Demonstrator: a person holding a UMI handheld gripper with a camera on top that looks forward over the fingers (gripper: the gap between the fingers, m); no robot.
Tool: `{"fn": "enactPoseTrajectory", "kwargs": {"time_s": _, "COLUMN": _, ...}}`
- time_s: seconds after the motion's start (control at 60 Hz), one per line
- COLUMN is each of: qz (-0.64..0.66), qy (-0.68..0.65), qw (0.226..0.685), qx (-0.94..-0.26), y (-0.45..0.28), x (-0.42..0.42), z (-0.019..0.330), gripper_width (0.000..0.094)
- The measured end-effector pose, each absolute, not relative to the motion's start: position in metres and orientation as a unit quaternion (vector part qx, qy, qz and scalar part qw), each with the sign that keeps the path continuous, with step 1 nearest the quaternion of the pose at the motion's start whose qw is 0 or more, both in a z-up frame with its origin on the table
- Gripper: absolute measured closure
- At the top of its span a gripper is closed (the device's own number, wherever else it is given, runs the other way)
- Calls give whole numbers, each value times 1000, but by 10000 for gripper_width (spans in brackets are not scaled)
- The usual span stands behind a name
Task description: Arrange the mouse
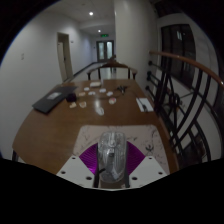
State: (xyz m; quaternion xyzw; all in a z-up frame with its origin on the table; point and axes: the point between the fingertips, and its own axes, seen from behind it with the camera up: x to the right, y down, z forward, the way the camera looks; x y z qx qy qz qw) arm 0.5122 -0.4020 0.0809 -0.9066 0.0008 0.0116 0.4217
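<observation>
While the fingers [111, 160] grip a clear ridged object [111, 150], the glossy wooden table [70, 125] curves beyond.

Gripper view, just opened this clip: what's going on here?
A person is holding a gripper low over the near end of a long wooden table. A pale object, possibly the mouse, shows between the fingers, but it is too unclear to identify. Beyond the fingers, a laptop lies on the table's left side and a few small items sit near the far end. A railing runs along the right.
</observation>
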Motion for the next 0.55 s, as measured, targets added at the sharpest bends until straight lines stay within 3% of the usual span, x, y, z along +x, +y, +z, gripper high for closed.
{"fn": "enactPoseTrajectory", "kwargs": {"time_s": 0.1, "qz": 11, "qy": 7, "qw": 405, "qx": -914, "y": -406, "x": 521, "z": 56, "gripper_width": 565}}
{"fn": "enactPoseTrajectory", "kwargs": {"time_s": 0.217, "qz": 8, "qy": -11, "qw": 386, "qx": -922, "y": -411, "x": 521, "z": 53, "gripper_width": 383}}
{"fn": "enactPoseTrajectory", "kwargs": {"time_s": 0.283, "qz": 3, "qy": -31, "qw": 379, "qx": -925, "y": -411, "x": 519, "z": 51, "gripper_width": 240}}
{"fn": "enactPoseTrajectory", "kwargs": {"time_s": 0.333, "qz": -1, "qy": -39, "qw": 384, "qx": -923, "y": -415, "x": 519, "z": 57, "gripper_width": 56}}
{"fn": "enactPoseTrajectory", "kwargs": {"time_s": 0.55, "qz": 58, "qy": -19, "qw": 397, "qx": -916, "y": -471, "x": 524, "z": 90, "gripper_width": 85}}
